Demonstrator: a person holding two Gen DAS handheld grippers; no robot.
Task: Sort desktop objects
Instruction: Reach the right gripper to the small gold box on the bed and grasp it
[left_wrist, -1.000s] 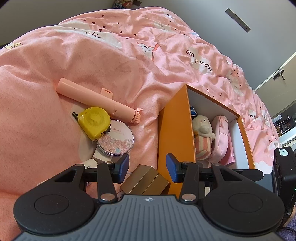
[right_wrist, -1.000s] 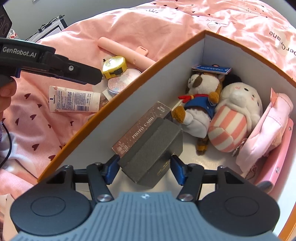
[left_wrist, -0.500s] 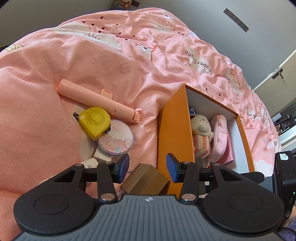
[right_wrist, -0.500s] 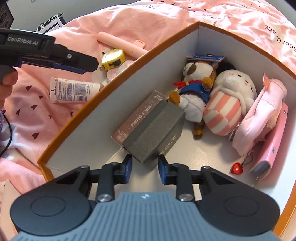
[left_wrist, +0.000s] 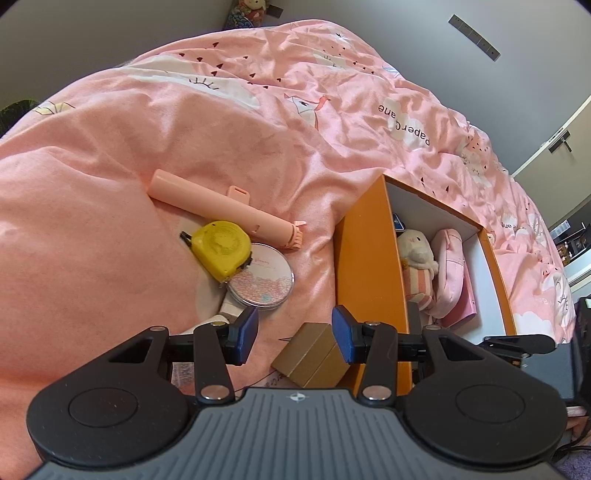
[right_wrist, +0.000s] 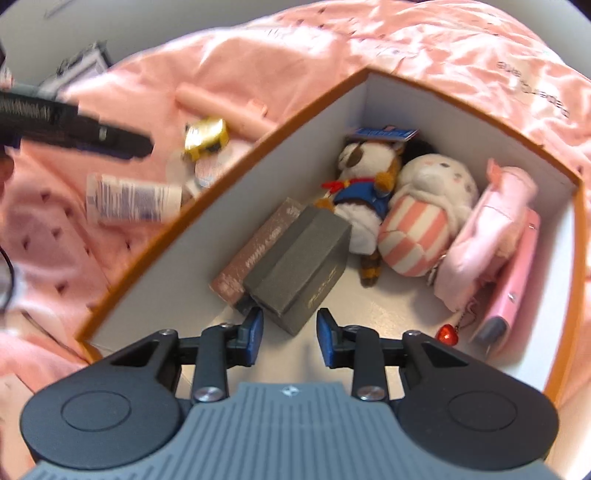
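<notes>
Right gripper (right_wrist: 290, 332) hangs over the orange box (right_wrist: 192, 225), jaws opening and gripping nothing. Just past its 2 blue pads lies the dark grey box (right_wrist: 299, 264), matte, gold lettering on its side, resting on the box floor against a brown photo-card pack (right_wrist: 255, 254). Left gripper (left_wrist: 294, 334) is spread, empty, above a gold box (left_wrist: 314, 356) on the pink quilt (left_wrist: 258, 129).

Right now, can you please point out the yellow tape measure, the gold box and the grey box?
yellow tape measure (left_wrist: 221, 248): left wrist view, middle of its round yellow face.
gold box (left_wrist: 309, 354): left wrist view, its top face.
grey box (right_wrist: 299, 258): right wrist view, its top face, inside the orange box.
</notes>
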